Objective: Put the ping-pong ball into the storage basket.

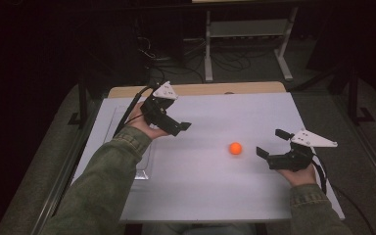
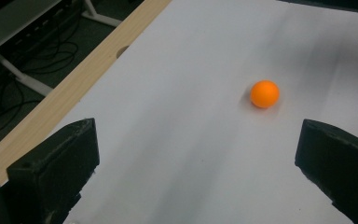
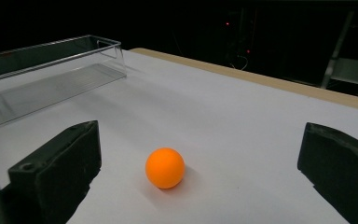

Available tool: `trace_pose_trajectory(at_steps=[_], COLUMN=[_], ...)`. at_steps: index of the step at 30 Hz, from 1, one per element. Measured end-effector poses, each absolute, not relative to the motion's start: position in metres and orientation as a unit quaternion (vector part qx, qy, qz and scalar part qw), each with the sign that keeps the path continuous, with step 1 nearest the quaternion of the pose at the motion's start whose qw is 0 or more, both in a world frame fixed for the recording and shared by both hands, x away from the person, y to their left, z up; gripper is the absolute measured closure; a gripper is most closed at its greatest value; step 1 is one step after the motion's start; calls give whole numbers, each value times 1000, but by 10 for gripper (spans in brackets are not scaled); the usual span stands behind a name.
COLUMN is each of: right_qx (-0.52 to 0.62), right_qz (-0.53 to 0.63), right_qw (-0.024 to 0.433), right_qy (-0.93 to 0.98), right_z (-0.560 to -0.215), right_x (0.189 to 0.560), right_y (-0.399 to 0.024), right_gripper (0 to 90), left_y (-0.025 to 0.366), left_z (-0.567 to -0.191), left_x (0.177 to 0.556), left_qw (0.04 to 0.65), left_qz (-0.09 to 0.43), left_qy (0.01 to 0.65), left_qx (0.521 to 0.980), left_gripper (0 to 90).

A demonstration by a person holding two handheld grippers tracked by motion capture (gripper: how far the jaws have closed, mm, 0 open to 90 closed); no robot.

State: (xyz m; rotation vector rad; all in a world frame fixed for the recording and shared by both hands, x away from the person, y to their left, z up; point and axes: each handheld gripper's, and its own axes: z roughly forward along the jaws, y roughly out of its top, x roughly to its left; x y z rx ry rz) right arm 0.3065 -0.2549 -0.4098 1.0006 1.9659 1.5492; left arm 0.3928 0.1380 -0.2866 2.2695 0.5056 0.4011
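An orange ball (image 1: 235,148) lies on the white table top, right of centre. My right gripper (image 1: 271,143) is just to its right, low over the table, open, with its jaws pointing at the ball. In the right gripper view the ball (image 3: 165,168) sits close ahead between the wide-apart jaws, nearer the left one. My left gripper (image 1: 178,128) hovers at the left, open and empty, farther from the ball. In the left gripper view the ball (image 2: 265,94) lies well ahead, right of centre.
A clear plastic tray (image 1: 144,169) lies at the table's left side, partly under the left forearm; its rim (image 3: 51,46) shows beyond the ball in the right gripper view. A wooden table edge (image 1: 210,89) runs along the far side. Cables and a metal stand are on the floor behind.
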Motion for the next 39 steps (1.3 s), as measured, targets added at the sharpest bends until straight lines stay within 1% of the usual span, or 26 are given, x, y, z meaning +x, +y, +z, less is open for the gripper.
trace_pose_trajectory(at_steps=[22, 39], right_qx=[362, 362], right_qz=[564, 569], right_qw=[223, 225], right_qy=[708, 703], right_z=[-409, -408], right_x=[306, 304], right_y=[-257, -259], right_gripper=[0, 0], left_y=[107, 88], left_z=[-292, -303], left_x=[408, 419], left_qw=[358, 341], left_qz=[147, 140], left_qy=[175, 164], left_qx=[905, 915], left_gripper=[0, 0])
